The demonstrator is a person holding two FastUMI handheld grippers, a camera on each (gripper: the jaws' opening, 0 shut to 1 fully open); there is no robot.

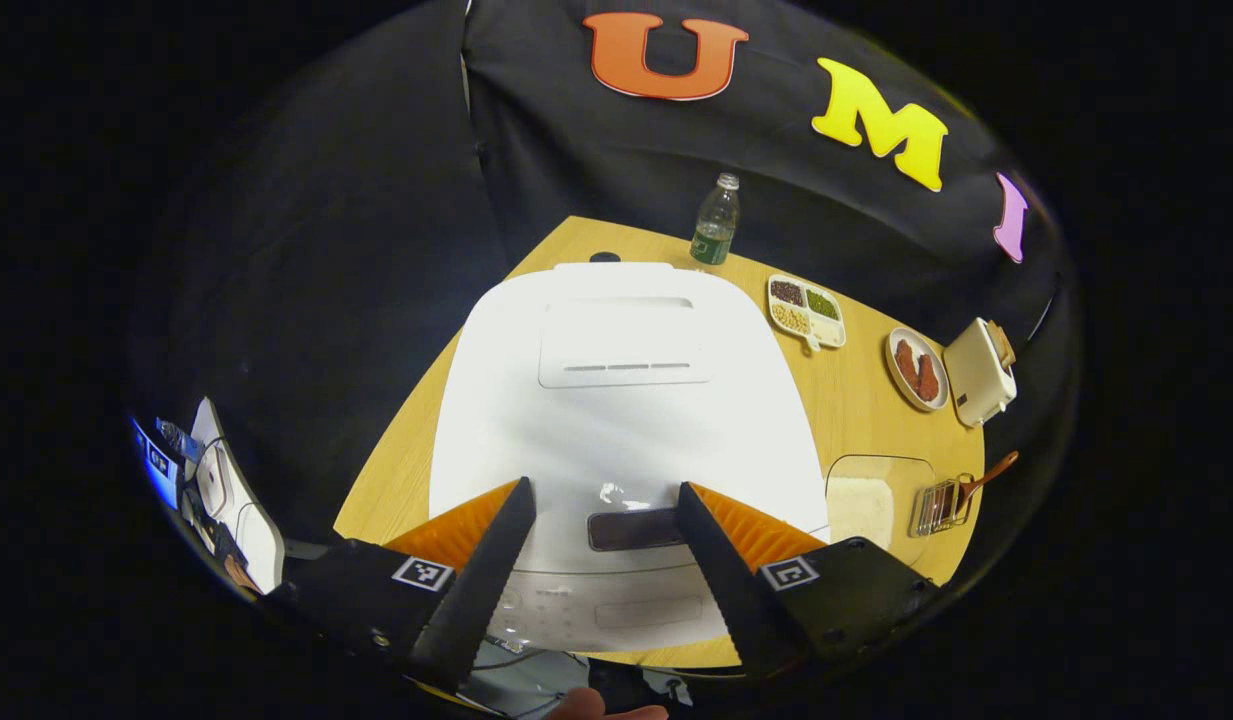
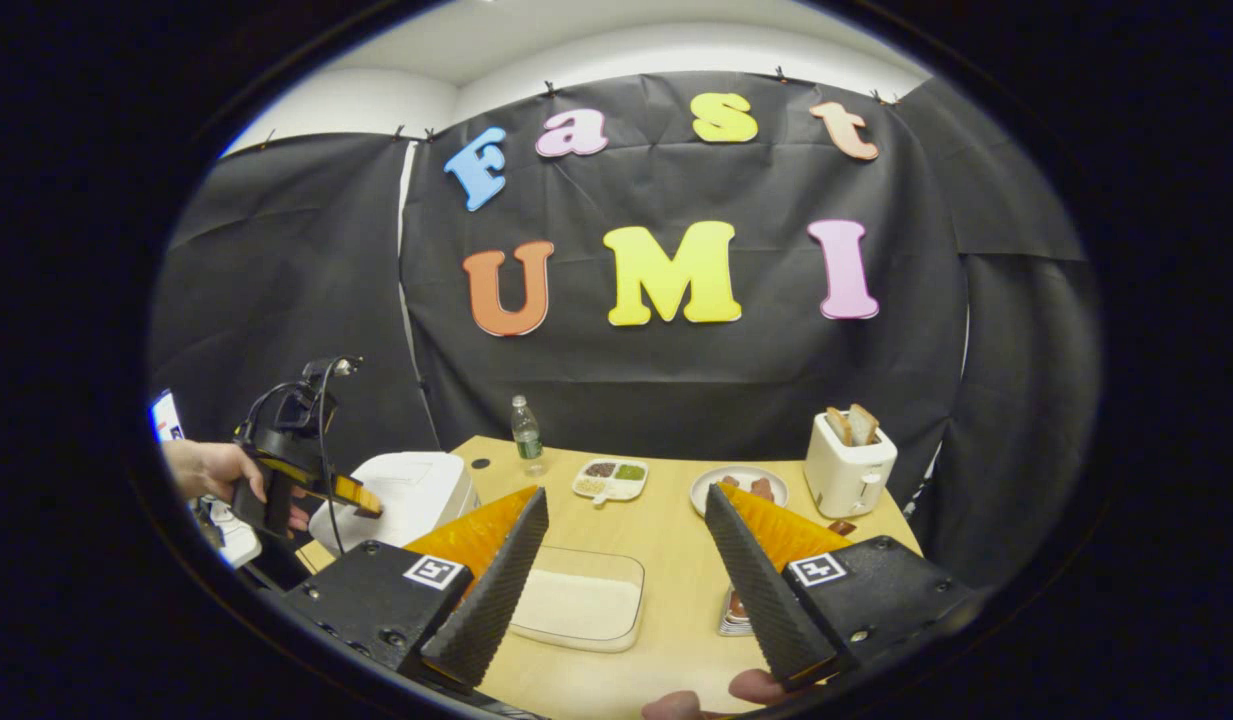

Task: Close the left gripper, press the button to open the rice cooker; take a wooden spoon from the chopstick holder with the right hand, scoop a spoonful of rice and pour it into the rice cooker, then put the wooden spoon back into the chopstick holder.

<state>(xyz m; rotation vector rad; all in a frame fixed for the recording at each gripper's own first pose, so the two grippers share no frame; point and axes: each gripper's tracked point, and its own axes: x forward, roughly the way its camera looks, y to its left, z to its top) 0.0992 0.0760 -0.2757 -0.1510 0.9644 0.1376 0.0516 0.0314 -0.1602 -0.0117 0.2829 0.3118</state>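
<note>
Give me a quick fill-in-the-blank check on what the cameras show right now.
1. The rice cooker lid is ____.
2. The left gripper, above the cooker, is ____.
3. The toaster holds two slices of ____.
4. The wooden spoon stands in the ____.

Missing: closed; open; bread; chopstick holder

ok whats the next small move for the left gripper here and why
Probably close the left gripper first: its jaws stand wide apart above the rice cooker, whose lid is still down, with the dark button between the fingertips. Shut fingers could then press it.
</note>
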